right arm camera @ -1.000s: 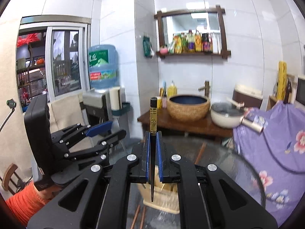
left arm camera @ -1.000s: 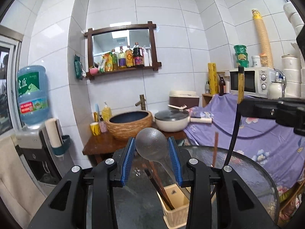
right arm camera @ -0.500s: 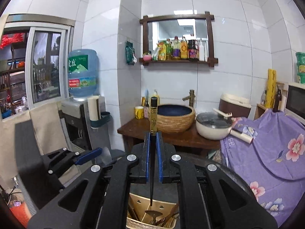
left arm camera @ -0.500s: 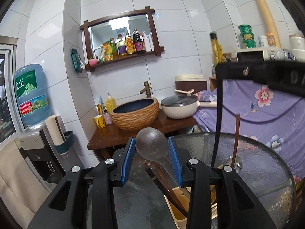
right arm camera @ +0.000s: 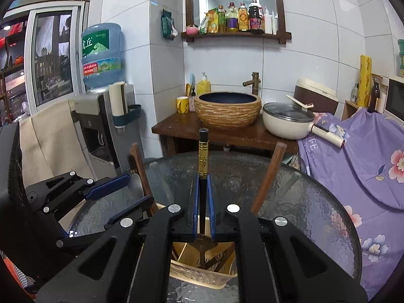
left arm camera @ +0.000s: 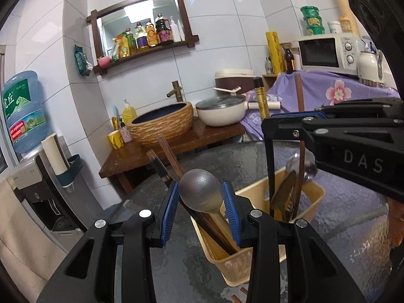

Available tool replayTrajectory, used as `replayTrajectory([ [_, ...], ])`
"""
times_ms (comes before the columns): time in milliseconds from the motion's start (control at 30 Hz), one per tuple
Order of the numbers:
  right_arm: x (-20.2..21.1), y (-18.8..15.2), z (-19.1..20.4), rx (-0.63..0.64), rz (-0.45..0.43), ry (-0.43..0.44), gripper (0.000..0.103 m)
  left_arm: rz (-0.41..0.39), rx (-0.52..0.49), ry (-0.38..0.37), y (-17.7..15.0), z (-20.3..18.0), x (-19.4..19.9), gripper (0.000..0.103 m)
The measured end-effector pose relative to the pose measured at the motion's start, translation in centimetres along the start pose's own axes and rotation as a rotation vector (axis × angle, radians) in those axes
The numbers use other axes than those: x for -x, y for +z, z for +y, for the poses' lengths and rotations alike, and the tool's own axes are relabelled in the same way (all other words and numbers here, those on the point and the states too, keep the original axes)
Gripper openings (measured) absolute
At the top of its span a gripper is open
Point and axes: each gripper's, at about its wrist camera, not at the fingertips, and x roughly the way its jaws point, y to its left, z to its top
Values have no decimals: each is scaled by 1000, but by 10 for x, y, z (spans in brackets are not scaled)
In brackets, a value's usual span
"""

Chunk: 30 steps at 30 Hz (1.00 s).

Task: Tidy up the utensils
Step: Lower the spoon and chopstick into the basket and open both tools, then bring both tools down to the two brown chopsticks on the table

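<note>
The right claw (right arm camera: pixel 202 202) pinches a stiff, slippery black chopstick (right arm camera: pixel 202 156) mid-shaft, while the left claw (left arm camera: pixel 200 207) brackets the light spoon (left arm camera: pixel 200 193) bowl, contact unclear

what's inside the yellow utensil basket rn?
In the yellow utensil basket: brown chopsticks, a steel spoon, the grey spoon and the black chopstick each gripper holds. Its bottom is hidden.
</note>
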Motion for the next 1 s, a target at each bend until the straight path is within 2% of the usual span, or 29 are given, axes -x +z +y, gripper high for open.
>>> replayTrajectory([
  [200, -4, -9, 0, 13, 15, -6, 7, 28, -21, -29, -10, -4, -5, 36],
  [333, 5, -8, 0, 19, -19, -11, 8, 24, -34, -37, -10, -6, 0, 37],
  [500, 30, -10, 2, 38, -63, -9, 11, -13, -6, -45, -17, -4, 22, 66],
  [533, 37, -12, 2, 42, -72, -9, 19, -17, 1, -40, -21, -3, 28, 68],
  [567, 45, -15, 3, 45, -81, -8, 33, -15, 9, -36, -24, -2, 32, 72],
  [633, 60, -23, 7, 46, -103, -1, 49, -1, 37, -18, -34, -1, 41, 80],
  [667, 69, -31, 9, 50, -104, 14, 49, 17, 65, -5, -40, 1, 45, 85],
  [833, 81, -67, 19, 57, -27, 60, 49, 201, 199, -56, -78, 5, 40, 85],
  [1000, 68, -106, 14, 12, 75, 53, 50, 345, 221, -67, -119, -14, 27, 69],
])
